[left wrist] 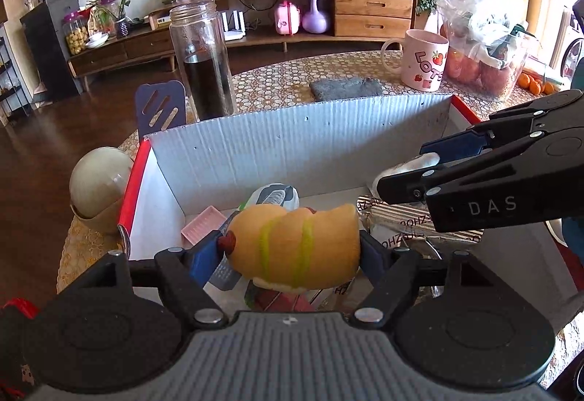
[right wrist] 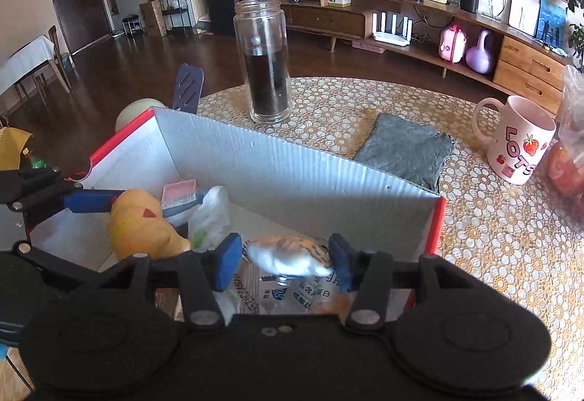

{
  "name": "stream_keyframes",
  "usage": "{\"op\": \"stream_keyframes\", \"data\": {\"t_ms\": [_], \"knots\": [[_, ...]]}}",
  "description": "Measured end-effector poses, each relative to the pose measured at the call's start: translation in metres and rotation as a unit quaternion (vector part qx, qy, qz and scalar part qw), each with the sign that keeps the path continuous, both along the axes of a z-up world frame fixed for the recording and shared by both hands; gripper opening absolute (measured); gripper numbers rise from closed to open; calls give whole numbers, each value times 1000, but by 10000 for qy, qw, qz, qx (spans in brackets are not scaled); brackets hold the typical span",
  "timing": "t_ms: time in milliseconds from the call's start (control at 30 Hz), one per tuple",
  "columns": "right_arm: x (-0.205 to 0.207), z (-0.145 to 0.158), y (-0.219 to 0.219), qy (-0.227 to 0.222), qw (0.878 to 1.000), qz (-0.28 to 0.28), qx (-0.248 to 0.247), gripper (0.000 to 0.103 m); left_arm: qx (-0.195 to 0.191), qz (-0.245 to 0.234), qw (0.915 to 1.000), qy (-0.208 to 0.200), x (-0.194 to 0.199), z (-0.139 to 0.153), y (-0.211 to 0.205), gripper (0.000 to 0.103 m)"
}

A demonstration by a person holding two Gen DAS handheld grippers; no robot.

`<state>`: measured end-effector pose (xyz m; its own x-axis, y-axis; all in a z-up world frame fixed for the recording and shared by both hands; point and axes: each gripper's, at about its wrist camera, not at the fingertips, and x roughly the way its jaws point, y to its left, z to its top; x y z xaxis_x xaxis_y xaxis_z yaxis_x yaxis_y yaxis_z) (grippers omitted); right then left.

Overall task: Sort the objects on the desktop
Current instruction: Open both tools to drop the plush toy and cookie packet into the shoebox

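We see L gripper clamped on orange hot-dog toy w/ green stripes, over the box. R gripper jaws apart around blurry white-orange toy, box's right end.

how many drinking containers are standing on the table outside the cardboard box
2: a tall clear glass jar holding dark liquid behind the box's far wall, and a pink strawberry mug at the table's right.
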<state>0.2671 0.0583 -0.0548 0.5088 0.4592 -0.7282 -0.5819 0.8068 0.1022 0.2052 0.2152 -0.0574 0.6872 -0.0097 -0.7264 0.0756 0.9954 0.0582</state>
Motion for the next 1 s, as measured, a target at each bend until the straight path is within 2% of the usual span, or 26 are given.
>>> {"op": "stream_keyframes", "data": {"t_ms": [133,567,1000], "knots": [[-3,1,-5,-19,10000,12,74,57,-138,99,9999,-15,-3,3,4,83],[-17,12,-19,-94,9998,7,154,59,-162,45,9998,-108,-19,13,-6,83],[-49,27,-35,-209,9993,159,260,65,-312,93,9993,-196,-51,24,-8,83]]}}
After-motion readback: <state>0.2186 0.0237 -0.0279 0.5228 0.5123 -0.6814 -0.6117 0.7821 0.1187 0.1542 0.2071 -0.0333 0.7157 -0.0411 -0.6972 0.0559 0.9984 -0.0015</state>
